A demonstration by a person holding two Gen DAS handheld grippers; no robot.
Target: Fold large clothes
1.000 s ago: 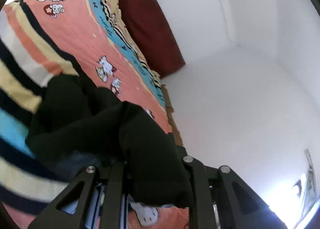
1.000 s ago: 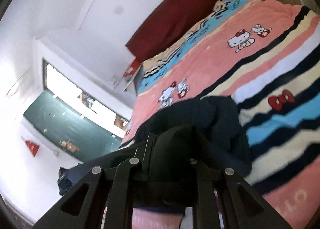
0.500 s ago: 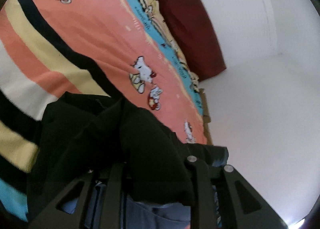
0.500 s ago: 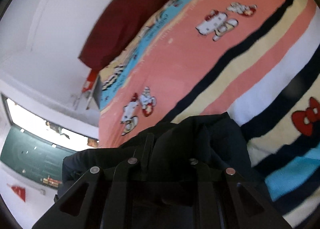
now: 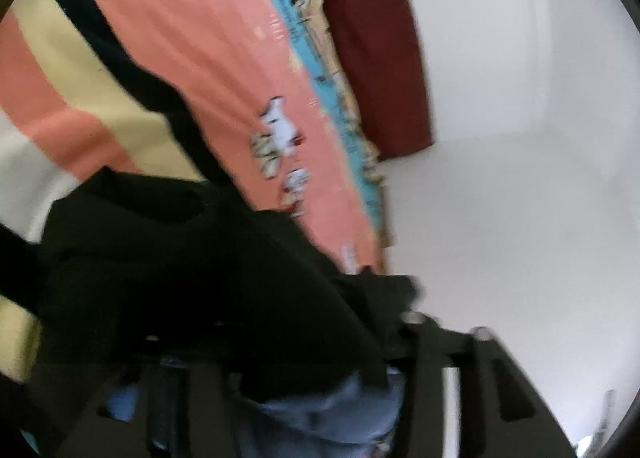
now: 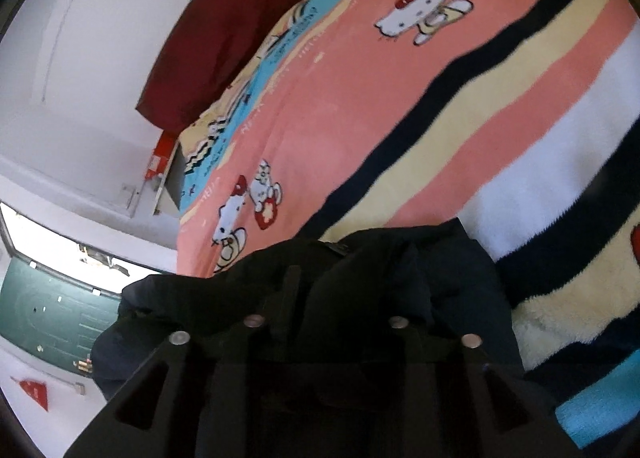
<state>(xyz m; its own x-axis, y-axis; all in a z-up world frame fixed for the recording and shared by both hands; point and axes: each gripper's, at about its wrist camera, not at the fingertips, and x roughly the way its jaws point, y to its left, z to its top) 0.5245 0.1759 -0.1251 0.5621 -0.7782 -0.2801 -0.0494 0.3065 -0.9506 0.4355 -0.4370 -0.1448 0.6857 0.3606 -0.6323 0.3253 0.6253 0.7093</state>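
A large black garment (image 5: 192, 270) lies bunched on the striped cartoon-cat blanket (image 5: 208, 70) of a bed. My left gripper (image 5: 304, 342) is shut on a fold of the black garment, with a pale blue lining showing under the fold (image 5: 320, 414). The black garment (image 6: 400, 278) also fills the lower part of the right wrist view. My right gripper (image 6: 324, 322) is shut on it; cloth drapes over the fingers and hides their tips.
A dark red headboard cushion (image 5: 372, 46) stands against the white wall (image 5: 520, 198) at the bed's far end; it also shows in the right wrist view (image 6: 224, 34). The blanket (image 6: 400, 106) stretches ahead. A window (image 6: 52, 242) and small red box (image 6: 164, 150) lie left.
Both grippers have moved forward and lower over the bed with the garment held. The blanket now fills more of each view, and the left view is blurred by motion.
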